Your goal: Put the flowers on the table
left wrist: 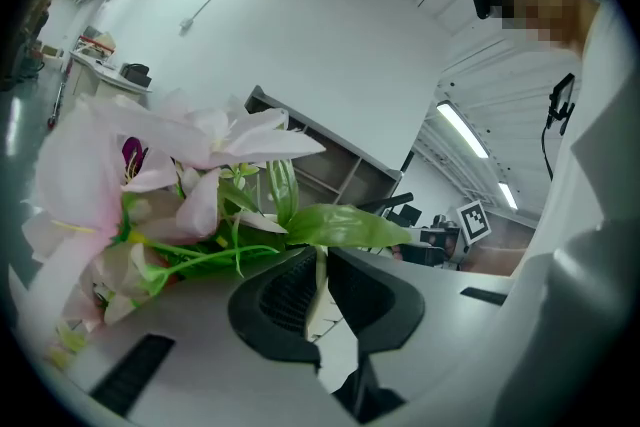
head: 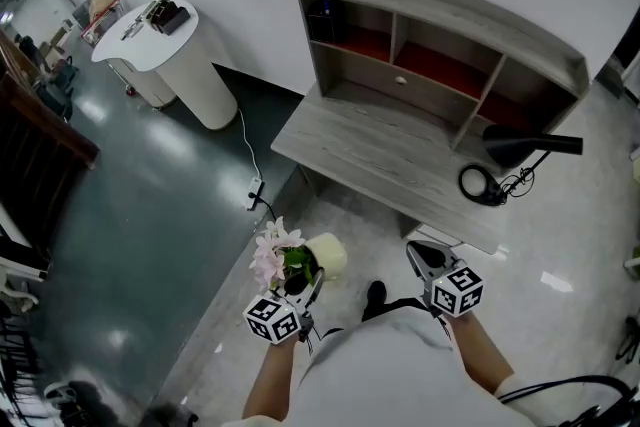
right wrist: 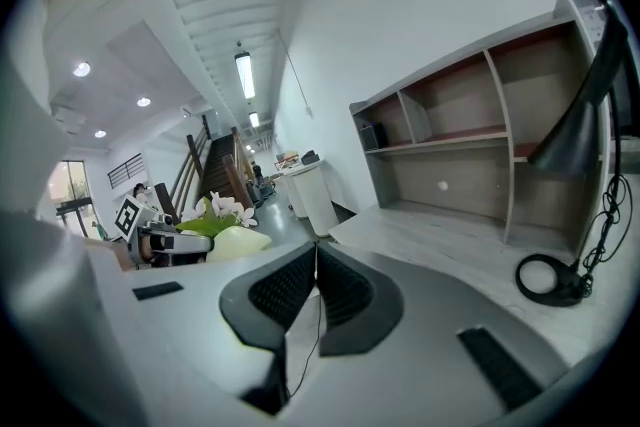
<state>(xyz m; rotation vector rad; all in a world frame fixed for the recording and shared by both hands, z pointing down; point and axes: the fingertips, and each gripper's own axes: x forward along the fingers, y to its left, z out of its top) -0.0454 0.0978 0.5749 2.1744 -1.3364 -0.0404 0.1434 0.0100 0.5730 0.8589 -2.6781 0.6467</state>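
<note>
A bunch of pink and white flowers (head: 276,248) with green leaves stands in a cream pot (head: 329,255), held in the air over the floor in front of the grey wooden table (head: 370,150). My left gripper (head: 303,289) is shut on the pot's thin rim. In the left gripper view the flowers (left wrist: 160,175) fill the left, and a pale strip of rim sits between the jaws of the left gripper (left wrist: 318,283). My right gripper (head: 424,258) is beside it on the right, shut and empty. The right gripper (right wrist: 316,277) points towards the table (right wrist: 440,235).
The table carries a shelf unit (head: 440,45) at its back and a black lamp (head: 520,147) with a round base (head: 483,185) at the right. A white round stand (head: 180,55) is at the far left, and a cable (head: 250,170) trails on the floor.
</note>
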